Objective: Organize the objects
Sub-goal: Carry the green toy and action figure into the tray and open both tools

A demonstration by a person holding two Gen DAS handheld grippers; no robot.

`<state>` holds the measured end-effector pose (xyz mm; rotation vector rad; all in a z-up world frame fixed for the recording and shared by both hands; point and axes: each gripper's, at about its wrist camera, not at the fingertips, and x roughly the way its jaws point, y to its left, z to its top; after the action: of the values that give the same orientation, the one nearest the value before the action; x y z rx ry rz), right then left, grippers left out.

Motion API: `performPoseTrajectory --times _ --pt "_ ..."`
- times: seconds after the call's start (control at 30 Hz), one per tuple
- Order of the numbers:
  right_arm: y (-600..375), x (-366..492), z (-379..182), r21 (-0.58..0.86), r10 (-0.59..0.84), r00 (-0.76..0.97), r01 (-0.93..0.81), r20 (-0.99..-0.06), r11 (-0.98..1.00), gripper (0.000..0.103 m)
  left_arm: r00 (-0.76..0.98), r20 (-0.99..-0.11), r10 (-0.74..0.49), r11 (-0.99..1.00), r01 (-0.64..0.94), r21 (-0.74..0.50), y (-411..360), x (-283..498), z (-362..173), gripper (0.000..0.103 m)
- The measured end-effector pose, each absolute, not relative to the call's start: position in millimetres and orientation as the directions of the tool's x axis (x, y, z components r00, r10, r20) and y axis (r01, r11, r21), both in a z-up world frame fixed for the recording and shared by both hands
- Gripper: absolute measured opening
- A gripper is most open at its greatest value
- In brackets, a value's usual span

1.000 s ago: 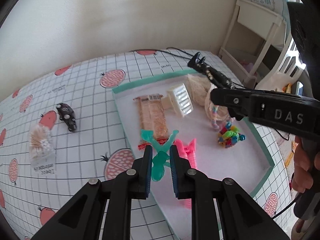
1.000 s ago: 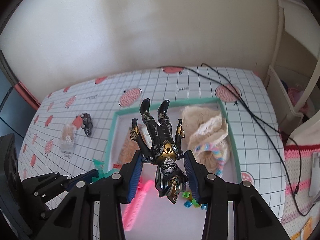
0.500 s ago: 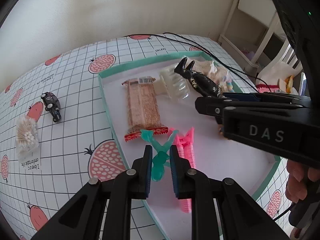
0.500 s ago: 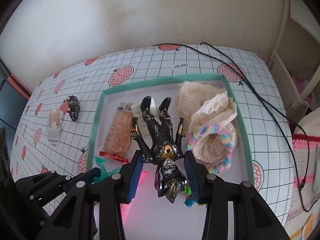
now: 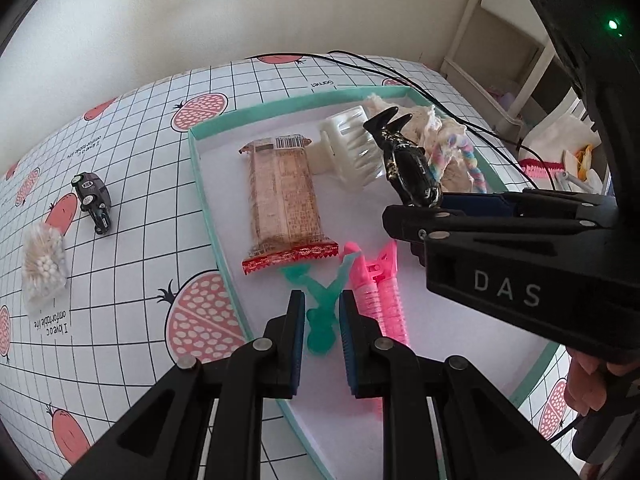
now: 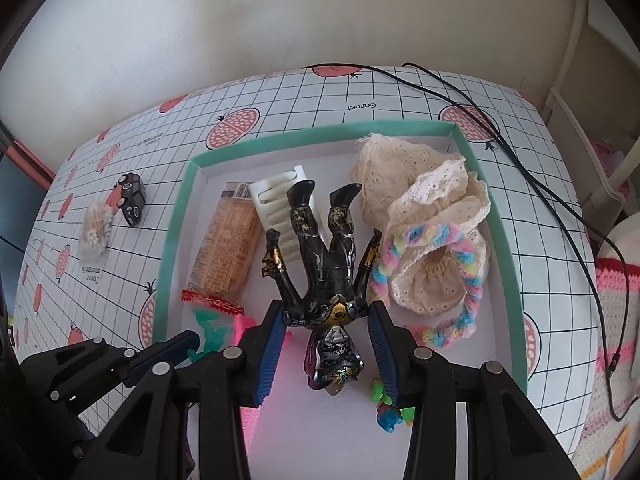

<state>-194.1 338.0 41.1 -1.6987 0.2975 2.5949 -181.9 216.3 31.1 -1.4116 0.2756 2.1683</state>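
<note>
Left wrist view: the left gripper (image 5: 320, 324) clenches a teal clip (image 5: 321, 312) low over the tray (image 5: 208, 204), beside the pink clip (image 5: 378, 288); release gently. Right wrist view: the right gripper (image 6: 328, 344) grasps a black figure (image 6: 324, 260) above the tray; lower it into bare space.

It looked like a home, likely a child's room. A tablecloth (image 6: 400, 92) printed with pomegranates covered the table against a plain cream wall (image 6: 280, 20). At three o'clock stood white painted furniture (image 5: 492, 40) and a crocheted pink-and-white cloth (image 6: 616, 320). Toys and hair things filled a green-rimmed tray (image 6: 504, 240).
</note>
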Motion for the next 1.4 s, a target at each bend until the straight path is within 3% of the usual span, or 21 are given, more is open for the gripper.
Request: performPoseTrajectory --times 0.23,0.37,1.0,1.07,1.17,1.4 --pt "336 -194 42 0.143 -0.081 -0.405 -0.124 -0.911 -0.982 0.045 -0.295 -0.897 0.328 -0.834 -0.536 -0.128 216 -182 35 0.018" --pt "338 -193 46 0.150 -0.083 -0.421 -0.127 -0.903 -0.980 0.053 -0.291 -0.897 0.333 -0.832 -0.538 -0.135 216 -181 40 0.020" --pt "339 -190 84 0.147 -0.067 -0.509 -0.118 -0.858 -0.982 0.053 -0.394 -0.849 0.353 -0.877 -0.455 -0.154 187 -197 76 0.024" --pt "337 -191 82 0.144 -0.068 -0.506 -0.114 -0.860 -0.983 0.053 -0.404 -0.848 0.343 -0.887 -0.436 -0.150 182 -200 75 0.029" --pt "337 -192 80 0.142 -0.065 -0.508 -0.113 -0.859 -0.983 0.061 -0.426 -0.843 0.328 -0.903 -0.405 -0.146 173 -205 75 0.040" --pt "333 -194 76 0.119 -0.048 -0.506 -0.109 -0.861 -0.987 0.072 -0.462 -0.828 0.318 -0.927 -0.335 -0.169 149 -218 79 0.071"
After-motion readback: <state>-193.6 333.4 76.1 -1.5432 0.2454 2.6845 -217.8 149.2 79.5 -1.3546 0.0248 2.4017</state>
